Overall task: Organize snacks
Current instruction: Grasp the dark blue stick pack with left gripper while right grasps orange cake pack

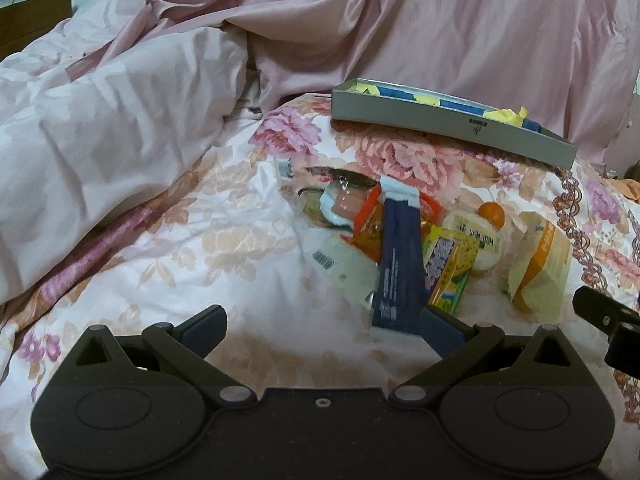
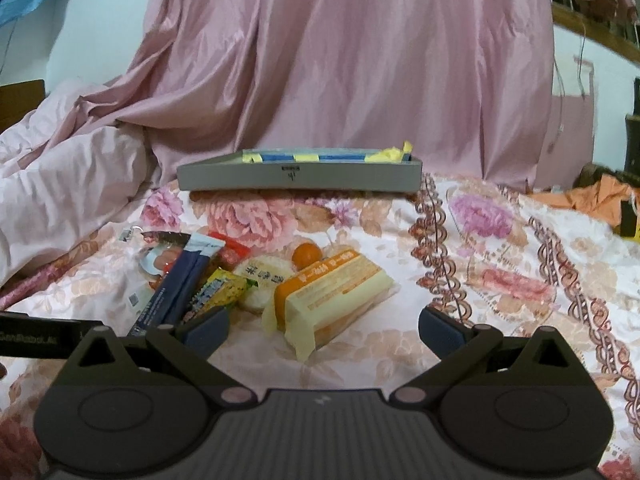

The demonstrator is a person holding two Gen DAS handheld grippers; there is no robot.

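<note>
Two spread tongs, left (image 1: 322, 326) and right (image 2: 323, 326), one grey tray (image 2: 300, 176), one navy packet (image 1: 400, 260).

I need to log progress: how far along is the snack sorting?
Barely started. Done: nothing visibly sorted; I can't tell what the gray tray holds. In hand: nothing; the left gripper and right gripper are both open. Left: the navy stick packet, orange cake packet and the other snacks piled on the bedspread.
</note>
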